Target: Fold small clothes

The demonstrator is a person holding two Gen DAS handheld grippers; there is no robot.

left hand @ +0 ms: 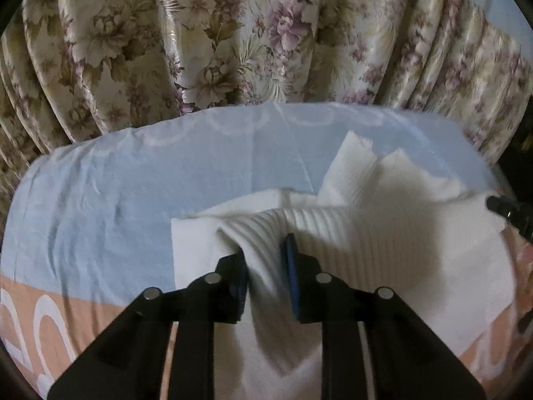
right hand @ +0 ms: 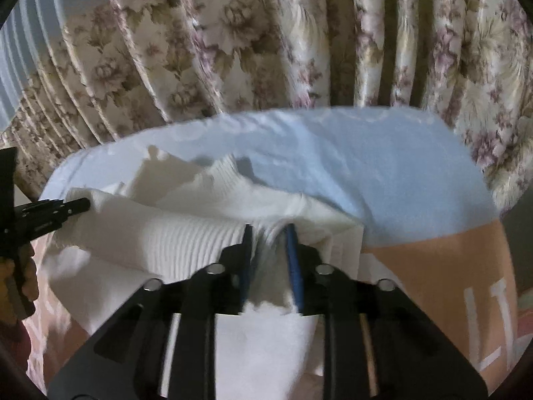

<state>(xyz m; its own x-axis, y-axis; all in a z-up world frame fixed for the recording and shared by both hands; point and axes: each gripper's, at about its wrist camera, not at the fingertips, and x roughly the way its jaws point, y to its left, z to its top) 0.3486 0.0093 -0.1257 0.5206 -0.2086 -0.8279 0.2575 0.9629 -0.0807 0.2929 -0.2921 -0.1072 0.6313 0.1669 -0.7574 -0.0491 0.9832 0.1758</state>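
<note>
White ribbed knit garment [left hand: 349,233] lies on the blue-and-peach bedsheet [left hand: 133,183], spread from centre toward 3 o'clock in the left wrist view, with two cuffed ends sticking up toward 1 o'clock. Left gripper [left hand: 266,260] has its jaws a modest gap apart, a raised ridge of the knit sitting between them; left finger [left hand: 233,266] is against the fabric, but the blue-padded right one shows a small gap, so no pinch is seen. Right gripper [right hand: 269,250] is likewise partly open over a bunched fold at the garment's edge; fabric fills the gap between the fingers [right hand: 293,260], and whether the pads press it is hard to tell through blur. In the right wrist view the garment [right hand: 160,240] runs from centre to 9 o'clock, where the other gripper's tip touches its edge. Floral curtain [left hand: 233,33] hangs behind the bed at 12 o'clock.
</note>
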